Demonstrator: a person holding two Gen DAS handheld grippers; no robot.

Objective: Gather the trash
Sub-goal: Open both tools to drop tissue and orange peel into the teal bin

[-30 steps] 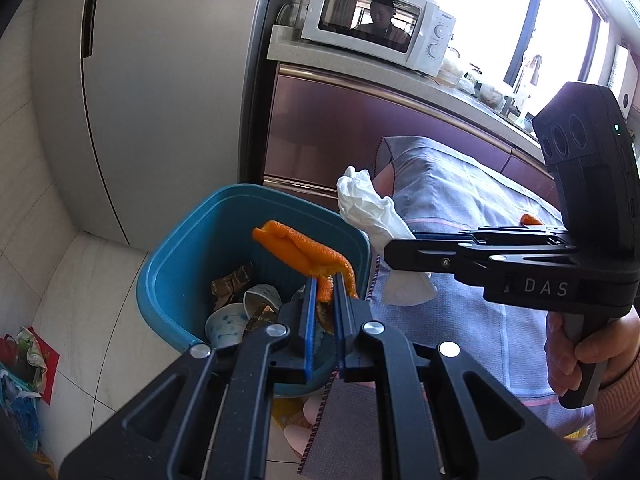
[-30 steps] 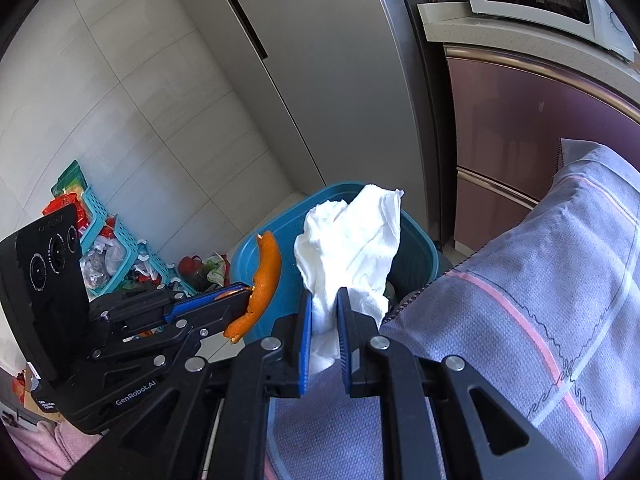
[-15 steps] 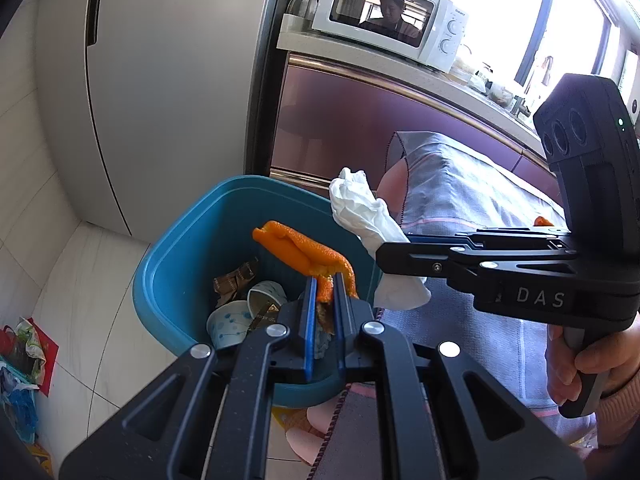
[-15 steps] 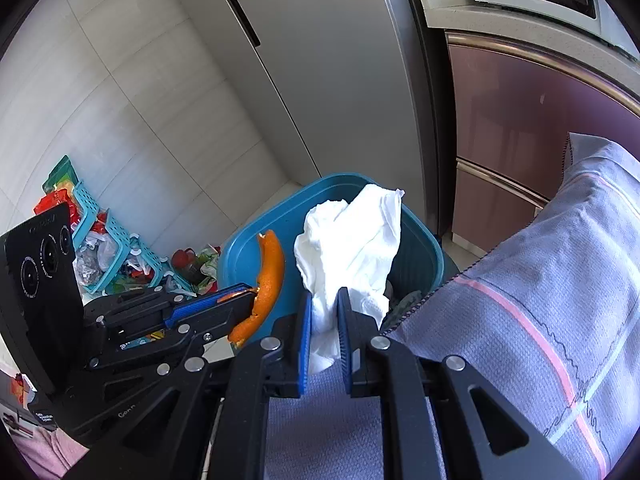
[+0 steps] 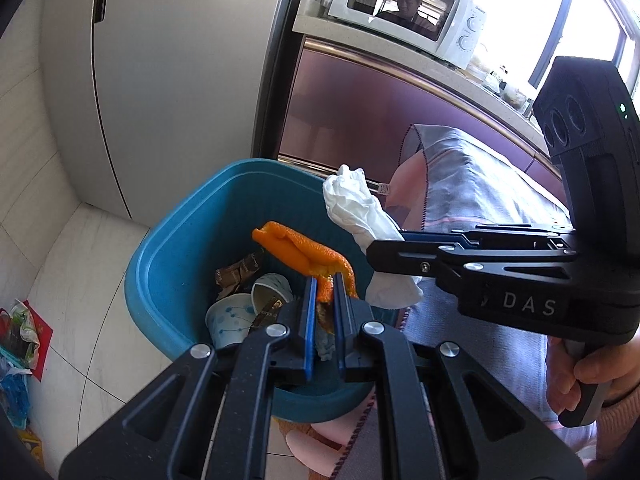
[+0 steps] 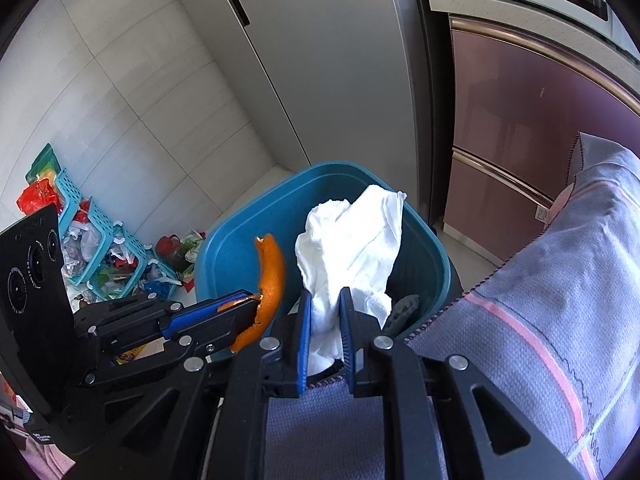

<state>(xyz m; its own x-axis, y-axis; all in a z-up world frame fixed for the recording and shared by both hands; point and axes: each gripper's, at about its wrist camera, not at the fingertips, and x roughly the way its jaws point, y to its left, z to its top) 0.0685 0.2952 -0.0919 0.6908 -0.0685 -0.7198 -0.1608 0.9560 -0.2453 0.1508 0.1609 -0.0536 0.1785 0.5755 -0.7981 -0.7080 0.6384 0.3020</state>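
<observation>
In the left wrist view, the left gripper is closed tight on a strip of orange peel. The peel is bumpy and curled, and it hangs over the open mouth of the blue bin, I think so that it will fall inside when let go. The bin is smooth plastic with rounded corners. At its bottom lie paper cups with a blue pattern and brown shiny wrappers. To the right, the right gripper reaches in from the side and carries a white tissue, soft and crumpled, at the right rim of the bin. A hand holds its handle. Far behind stands a white microwave on the counter.

In the right wrist view, the right gripper has the white tissue between its blue pads, and its jaws are now opening a little; the tissue is not dropped yet. It stands up in loose folds above the near side of the bin. The left gripper comes from the left with the peel, a thin curved strip, above the bin. On the right lies a grey woven cloth with pink stripes. On the floor far left sits other rubbish in a light blue basket.
</observation>
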